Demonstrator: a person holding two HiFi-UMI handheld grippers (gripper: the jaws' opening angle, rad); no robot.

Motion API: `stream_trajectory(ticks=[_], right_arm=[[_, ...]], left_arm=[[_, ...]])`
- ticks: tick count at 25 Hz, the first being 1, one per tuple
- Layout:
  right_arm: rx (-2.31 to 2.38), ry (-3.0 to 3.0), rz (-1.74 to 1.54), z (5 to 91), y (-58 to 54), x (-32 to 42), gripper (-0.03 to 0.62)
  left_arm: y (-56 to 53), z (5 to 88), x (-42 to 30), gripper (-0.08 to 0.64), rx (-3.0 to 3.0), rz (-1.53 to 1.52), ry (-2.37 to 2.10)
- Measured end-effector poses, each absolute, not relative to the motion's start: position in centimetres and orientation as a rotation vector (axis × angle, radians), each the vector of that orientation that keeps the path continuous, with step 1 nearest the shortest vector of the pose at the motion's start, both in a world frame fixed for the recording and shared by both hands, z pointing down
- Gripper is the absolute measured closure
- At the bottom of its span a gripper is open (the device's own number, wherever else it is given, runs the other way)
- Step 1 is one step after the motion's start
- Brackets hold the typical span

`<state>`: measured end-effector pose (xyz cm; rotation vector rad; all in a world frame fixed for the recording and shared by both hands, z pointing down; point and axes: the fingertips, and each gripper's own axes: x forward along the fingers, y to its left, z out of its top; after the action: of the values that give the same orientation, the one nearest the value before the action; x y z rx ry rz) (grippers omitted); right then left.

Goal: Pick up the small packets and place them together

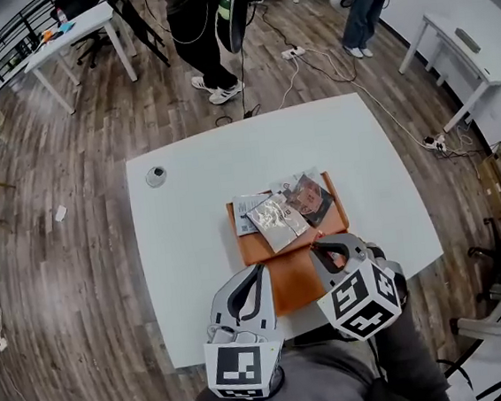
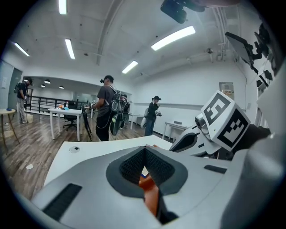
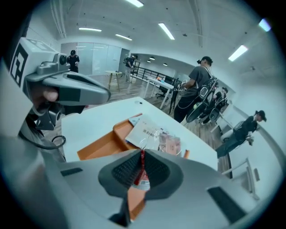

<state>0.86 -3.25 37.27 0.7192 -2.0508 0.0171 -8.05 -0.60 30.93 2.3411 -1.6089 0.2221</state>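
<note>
With my right gripper [image 3: 142, 154] jaws pinching a small packet [image 3: 143, 180] and my left gripper [image 2: 145, 153] jaws closed empty, I'd release it squarely over the pile [image 3: 154, 134] in the orange tray [image 3: 96, 145].

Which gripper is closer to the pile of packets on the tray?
Right. The right gripper hangs just beside the pile; the left gripper sits farther back, at the tray's near edge.

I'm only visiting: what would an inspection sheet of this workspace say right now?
Surface: white table.
Job's things: packets piled at the far end of an orange tray.
Clutter: small round thing near the table's far left corner.
Grippers: left claw shut, empty; right claw shut on a small red-and-clear packet.
Cables: cords and a power strip on the wooden floor beyond the table.
Surroundings: people standing, other white tables.
</note>
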Motion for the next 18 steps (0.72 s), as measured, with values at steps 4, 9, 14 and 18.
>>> stream_trajectory(ticks=[4, 9, 14, 18], right_arm=[[0.775, -2.081, -0.025, 35.6, -6.2, 1.2, 0.566], [0.792, -2.105, -0.021, 35.8, -10.2, 1.2, 0.566], [0.742, -2.110, 0.003, 38.1, -12.7, 0.4, 0.566], [0.707, -2.126, 0.003, 39.2, -13.3, -0.4, 0.551]], left_arm=[[-1.6, 30.7, -8.5, 0.563, 2.316, 0.219, -1.656], [-3.2, 31.4, -9.7, 0.563, 2.232, 0.229, -1.730], [-4.1, 32.8, -11.0, 0.563, 2.151, 0.259, -1.788], [-4.2, 33.8, -11.6, 0.563, 2.094, 0.273, -1.814]])
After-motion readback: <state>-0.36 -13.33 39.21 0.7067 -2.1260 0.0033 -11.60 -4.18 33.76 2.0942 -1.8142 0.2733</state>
